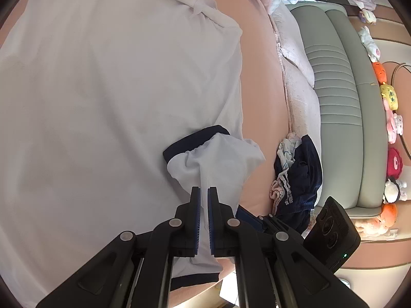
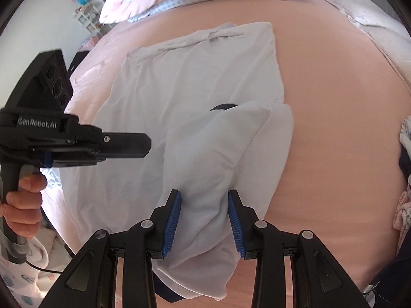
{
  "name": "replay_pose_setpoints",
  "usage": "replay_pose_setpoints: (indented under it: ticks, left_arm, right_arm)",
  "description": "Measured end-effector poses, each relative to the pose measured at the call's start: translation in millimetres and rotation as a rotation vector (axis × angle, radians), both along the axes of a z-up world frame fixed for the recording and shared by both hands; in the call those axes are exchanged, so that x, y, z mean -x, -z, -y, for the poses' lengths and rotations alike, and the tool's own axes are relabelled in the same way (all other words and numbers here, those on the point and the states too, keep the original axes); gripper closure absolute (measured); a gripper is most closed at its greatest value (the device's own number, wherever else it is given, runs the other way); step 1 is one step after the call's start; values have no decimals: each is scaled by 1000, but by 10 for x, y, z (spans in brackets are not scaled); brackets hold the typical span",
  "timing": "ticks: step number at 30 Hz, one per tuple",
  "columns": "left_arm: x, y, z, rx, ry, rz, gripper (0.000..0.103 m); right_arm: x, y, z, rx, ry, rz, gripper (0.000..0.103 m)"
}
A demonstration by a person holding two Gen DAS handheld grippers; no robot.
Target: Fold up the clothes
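White T-shirt (image 2: 185,82) lies spread on the pink bed sheet (image 2: 334,102), its navy-trimmed sleeve (image 1: 215,159) folded inward. Left gripper (image 1: 204,192) is pinched tight on the sleeve fabric; right gripper (image 2: 204,200) stands part open with a bunched fold between its 2 pads (image 2: 172,220) – contact appears loose, though the view is unclear. Risk: that fold slips free and the crease collapses – or the left's pull drags the shirt askew.

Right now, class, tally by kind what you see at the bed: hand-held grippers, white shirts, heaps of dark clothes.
Hand-held grippers: 2
White shirt: 1
Heap of dark clothes: 1
Total: 4
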State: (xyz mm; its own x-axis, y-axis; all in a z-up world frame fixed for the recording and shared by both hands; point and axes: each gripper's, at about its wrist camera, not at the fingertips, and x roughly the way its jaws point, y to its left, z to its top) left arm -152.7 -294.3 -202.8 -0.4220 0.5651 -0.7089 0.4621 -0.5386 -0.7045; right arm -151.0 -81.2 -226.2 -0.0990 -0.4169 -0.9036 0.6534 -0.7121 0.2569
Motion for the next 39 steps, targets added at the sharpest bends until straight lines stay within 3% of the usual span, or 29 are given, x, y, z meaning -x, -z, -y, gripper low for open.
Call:
replay_pose_setpoints:
  ticks: [3,6,10,13,17,23,28,30,37,39]
  left_arm:
    - [-18,6,29,6,-3,5,99]
    - [-33,-29,47,15,-7,-4,99]
    - [0,-177,-2,95,14,-37,99]
    - [103,-289,-161,151,57,-65,99]
    - [331,-341,-435,161,151,-101,99]
    - [546,-23,-591,167,165,1,98]
    - [517,150,-437,232,117,44,97]
    - [505,234,-384,300,110,79,98]
    - [452,202,-425,319,129,66,98]
    - [428,158,-412,287,119,62,98]
  right_arm:
    - [-45,78,80,-40,-28,-11,66]
    - [22,152,54,-35,0,53,66]
    - [34,179,39,-32,3,70,66]
    - [2,172,54,-41,0,50,64]
    - [-35,162,50,-40,7,42,61]
    - [-75,198,-55,-21,49,74,56]
    - [-100,224,-134,-13,58,99,55]
    - [-105,225,-153,-11,68,107,55]
    - [-143,207,-211,8,90,111,54]
    - [-133,215,-242,21,95,129,52]
